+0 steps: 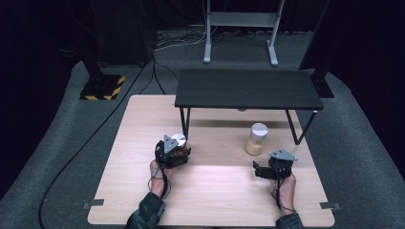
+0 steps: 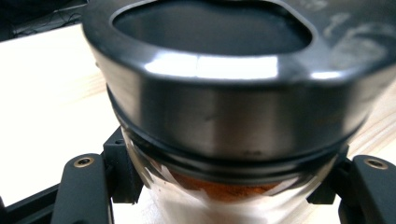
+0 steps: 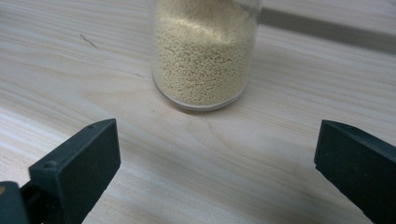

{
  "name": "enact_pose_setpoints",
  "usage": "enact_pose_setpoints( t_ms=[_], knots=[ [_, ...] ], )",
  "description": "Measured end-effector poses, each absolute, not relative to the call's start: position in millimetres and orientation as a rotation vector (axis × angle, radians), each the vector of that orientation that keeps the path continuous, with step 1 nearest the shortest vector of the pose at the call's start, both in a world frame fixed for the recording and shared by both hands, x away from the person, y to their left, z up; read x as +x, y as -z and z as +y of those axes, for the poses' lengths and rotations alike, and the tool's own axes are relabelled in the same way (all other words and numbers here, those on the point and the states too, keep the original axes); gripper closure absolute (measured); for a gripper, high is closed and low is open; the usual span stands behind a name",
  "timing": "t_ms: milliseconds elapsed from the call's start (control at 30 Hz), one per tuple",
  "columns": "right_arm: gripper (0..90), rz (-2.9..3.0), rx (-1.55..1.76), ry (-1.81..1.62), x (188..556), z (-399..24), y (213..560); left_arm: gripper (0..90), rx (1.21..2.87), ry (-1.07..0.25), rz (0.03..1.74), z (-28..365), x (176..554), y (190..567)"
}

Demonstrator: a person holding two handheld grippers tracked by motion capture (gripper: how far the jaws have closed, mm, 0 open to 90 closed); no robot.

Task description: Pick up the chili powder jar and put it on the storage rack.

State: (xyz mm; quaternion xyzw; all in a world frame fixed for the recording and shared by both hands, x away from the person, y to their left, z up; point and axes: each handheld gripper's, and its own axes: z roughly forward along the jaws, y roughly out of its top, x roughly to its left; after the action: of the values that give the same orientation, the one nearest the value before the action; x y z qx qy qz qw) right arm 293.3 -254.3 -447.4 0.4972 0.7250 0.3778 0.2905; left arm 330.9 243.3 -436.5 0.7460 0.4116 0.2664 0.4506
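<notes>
While the left gripper (image 1: pixel 177 151) clamps the brown spice jar (image 2: pixel 219 186) at table centre-left, the pale grain jar (image 1: pixel 256 139) stands upright at its three o'clock; the right gripper (image 1: pixel 260 170), at that jar's five o'clock, gapes wide, holding nothing.

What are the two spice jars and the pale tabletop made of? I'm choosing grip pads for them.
Clear-walled jar of orange-brown powder: looks like glass, glossy reflections; its lid looks like brushed metal with a bright glint. Clear jar of pale yellow grains: glass or clear plastic, hard to tell. Light tabletop: wood or wood-look laminate, visible grain, matte.
</notes>
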Motion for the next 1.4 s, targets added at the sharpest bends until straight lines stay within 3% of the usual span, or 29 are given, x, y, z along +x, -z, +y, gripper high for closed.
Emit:
enact_pose_setpoints(
  t_ms=[1400],
  knots=[
    [0.0, 1.942, 1.327, -1.004, 294.5, -254.4, 446.8, 31.0, 1.886, -0.642, 0.888, 232.8, 341.1, 374.7]
  ],
)
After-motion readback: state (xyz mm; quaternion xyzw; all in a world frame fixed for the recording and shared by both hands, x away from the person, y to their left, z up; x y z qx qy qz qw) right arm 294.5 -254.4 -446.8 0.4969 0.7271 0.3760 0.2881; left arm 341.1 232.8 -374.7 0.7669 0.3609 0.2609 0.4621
